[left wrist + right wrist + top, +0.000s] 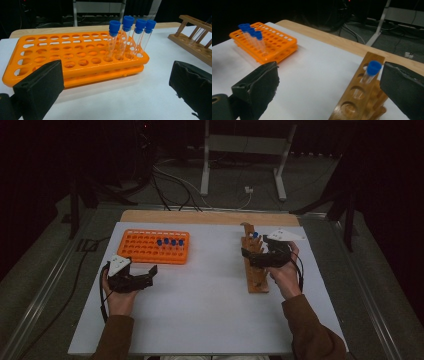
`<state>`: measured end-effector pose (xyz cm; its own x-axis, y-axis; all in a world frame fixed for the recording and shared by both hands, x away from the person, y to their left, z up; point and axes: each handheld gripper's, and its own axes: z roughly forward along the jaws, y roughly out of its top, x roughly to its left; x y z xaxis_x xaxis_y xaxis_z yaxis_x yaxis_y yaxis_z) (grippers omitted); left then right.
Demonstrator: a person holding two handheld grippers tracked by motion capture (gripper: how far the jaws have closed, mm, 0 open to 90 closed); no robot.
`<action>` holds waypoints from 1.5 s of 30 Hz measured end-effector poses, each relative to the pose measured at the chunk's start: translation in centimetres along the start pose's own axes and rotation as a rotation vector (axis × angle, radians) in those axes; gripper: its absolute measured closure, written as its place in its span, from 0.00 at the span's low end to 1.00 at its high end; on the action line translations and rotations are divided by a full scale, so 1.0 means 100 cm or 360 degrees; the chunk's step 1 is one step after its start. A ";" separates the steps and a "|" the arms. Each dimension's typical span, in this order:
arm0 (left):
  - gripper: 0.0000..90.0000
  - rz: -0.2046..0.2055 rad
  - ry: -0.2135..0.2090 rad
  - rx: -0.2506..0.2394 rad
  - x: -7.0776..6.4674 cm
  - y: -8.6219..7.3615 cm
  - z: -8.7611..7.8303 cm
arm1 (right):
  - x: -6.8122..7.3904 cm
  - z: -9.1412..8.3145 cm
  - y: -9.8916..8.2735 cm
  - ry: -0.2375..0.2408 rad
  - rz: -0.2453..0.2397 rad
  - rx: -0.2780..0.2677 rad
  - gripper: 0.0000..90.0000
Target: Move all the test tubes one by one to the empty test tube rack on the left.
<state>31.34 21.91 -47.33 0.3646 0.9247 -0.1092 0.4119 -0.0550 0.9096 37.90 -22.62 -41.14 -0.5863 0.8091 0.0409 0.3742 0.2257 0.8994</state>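
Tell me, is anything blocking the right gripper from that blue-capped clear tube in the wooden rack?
Nothing visible. The right gripper has open jaws, and the blue-capped clear tube stands in the brown wooden rack just ahead of them, near the right-hand jaw, with only bare white tabletop beside it.

The flat plastic tube rack (75, 53) ahead of the left tongs (146, 273) is bright orange, and the four clear tubes (130, 37) in it wear blue caps. The slatted wooden rack (359, 97) between the right tongs' (327, 87) black pads is honey brown; its clear tube (370, 72) has a blue cap. The worktop (200, 305) under both tongs is plain white, edged in pale wood.
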 end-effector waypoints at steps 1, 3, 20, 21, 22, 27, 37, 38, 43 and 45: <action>0.01 -0.0003 0.0001 0.0005 0.000 0.000 0.000 | -0.001 0.001 0.002 -0.0006 -0.0001 0.0001 0.02; 0.01 -0.0014 -0.0006 0.0003 0.000 -0.001 0.001 | -0.004 0.002 0.005 -0.0017 0.0003 0.0002 0.02; 0.01 -0.0048 -0.0005 0.0010 -0.002 -0.001 0.001 | -0.036 0.028 0.015 -0.0110 0.0114 0.0021 0.03; 0.01 -0.0050 -0.0008 0.0008 -0.002 -0.001 0.001 | -0.037 0.030 0.015 -0.0115 0.0115 0.0023 0.03; 0.01 -0.0050 -0.0007 0.0009 -0.002 -0.001 0.001 | -0.039 0.031 0.014 -0.0119 0.0114 0.0031 0.04; 0.01 -0.0046 -0.0014 0.0024 -0.003 -0.002 0.002 | -0.045 0.041 0.009 -0.0124 0.0126 0.0092 0.12; 0.01 -0.0067 -0.0020 0.0026 -0.002 -0.002 0.002 | -0.054 0.064 -0.006 -0.0155 0.0131 0.0234 0.47; 0.01 -0.0068 -0.0021 0.0026 -0.002 -0.003 0.002 | -0.054 0.065 -0.007 -0.0159 0.0128 0.0242 0.52; 0.01 -0.0068 -0.0021 0.0026 -0.002 -0.002 0.002 | -0.050 0.069 -0.011 -0.0209 0.0051 0.0278 0.79; 0.01 -0.0066 -0.0021 0.0025 -0.002 -0.002 0.002 | -0.048 0.070 -0.011 -0.0216 0.0032 0.0276 0.83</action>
<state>31.35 21.64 -47.61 0.3578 0.9213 -0.1521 0.4397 -0.0225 0.8979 45.36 -22.94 -45.36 -0.4798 0.8773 -0.0111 0.5096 0.2889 0.8104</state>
